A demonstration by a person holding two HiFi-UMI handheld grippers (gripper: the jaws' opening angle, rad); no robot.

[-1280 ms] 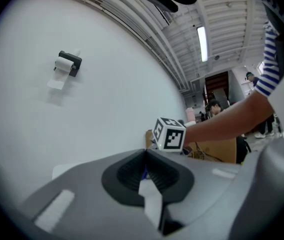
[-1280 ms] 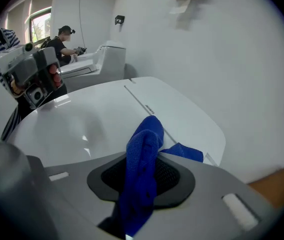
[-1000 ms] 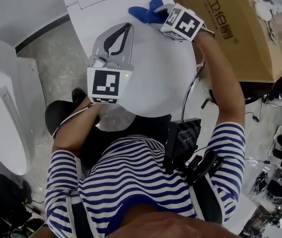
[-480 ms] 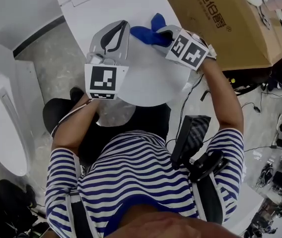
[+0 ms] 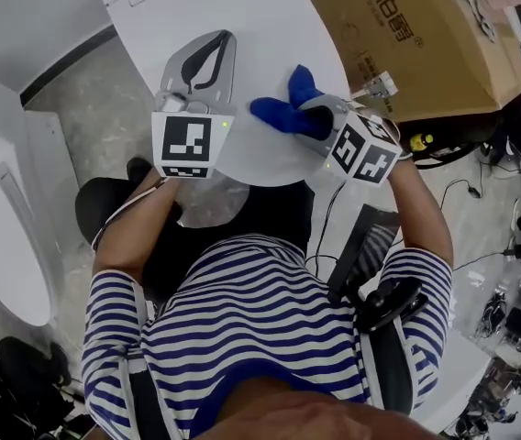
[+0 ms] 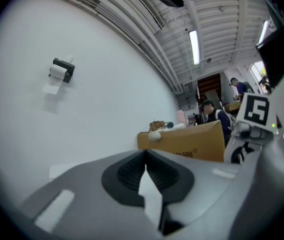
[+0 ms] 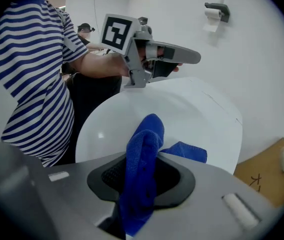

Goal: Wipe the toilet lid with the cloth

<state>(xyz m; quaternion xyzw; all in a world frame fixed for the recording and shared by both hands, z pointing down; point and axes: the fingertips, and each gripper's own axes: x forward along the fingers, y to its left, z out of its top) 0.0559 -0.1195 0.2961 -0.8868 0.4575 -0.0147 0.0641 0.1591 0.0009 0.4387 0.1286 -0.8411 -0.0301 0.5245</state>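
**Blue cloth pinched in the right gripper at the near right of the toilet lid**

The right gripper (image 5: 315, 117) (image 7: 141, 160) has its fingers clamped on the cloth (image 5: 286, 108) (image 7: 143, 149), which sits on the near right part of the white toilet lid (image 5: 260, 26) (image 7: 182, 109), close to its front edge. From the fingers the cloth's bunched length runs leftward toward the middle of the lid, and one corner sticks out toward the far side. In the right gripper view a fold stands upright between the fingers, with a flap lying flat on the lid to its right. The left gripper (image 5: 225, 44) (image 6: 145, 154) is over the left part of the lid, pointing toward the far end, its fingers together with nothing between them. A cardboard box (image 5: 426, 44) stands just right of the toilet.
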